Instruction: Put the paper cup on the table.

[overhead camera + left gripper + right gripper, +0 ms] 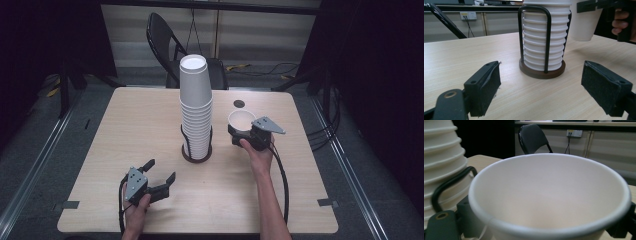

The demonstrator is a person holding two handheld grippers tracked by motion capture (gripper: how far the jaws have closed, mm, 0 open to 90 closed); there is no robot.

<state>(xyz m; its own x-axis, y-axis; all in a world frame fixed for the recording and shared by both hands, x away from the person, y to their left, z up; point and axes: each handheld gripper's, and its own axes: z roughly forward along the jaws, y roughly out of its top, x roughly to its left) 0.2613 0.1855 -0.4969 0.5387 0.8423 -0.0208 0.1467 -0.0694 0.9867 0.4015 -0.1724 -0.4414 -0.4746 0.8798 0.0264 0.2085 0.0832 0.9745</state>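
The right gripper (pixel 245 135) is held above the surface (pixel 150 125), right of centre, with the forearm (pixel 270 200) entering from the near edge and rising toward the hand (pixel 257 152). Its fingers are clamped on a single white paper cup (pixel 242 120), mouth up and clear of the surface; in the left gripper view the cup (pixel 582 22) hangs above the wood just beside the stack. In the right gripper view the cup (pixel 551 195) sits between the two fingers, rim toward the camera.

The left gripper (pixel 160 175) is near the near edge, left of centre, held low by the left hand (pixel 136 212) and aimed toward the stack. Its fingers (pixel 486 87) are wide apart and hold nothing.

The stack of white cups (pixel 195 105) stands upright in a black wire holder (pixel 546 37) on a round dark base (pixel 541 72) at the centre of the surface.

No brand, label or writing is legible on the cups or grippers.
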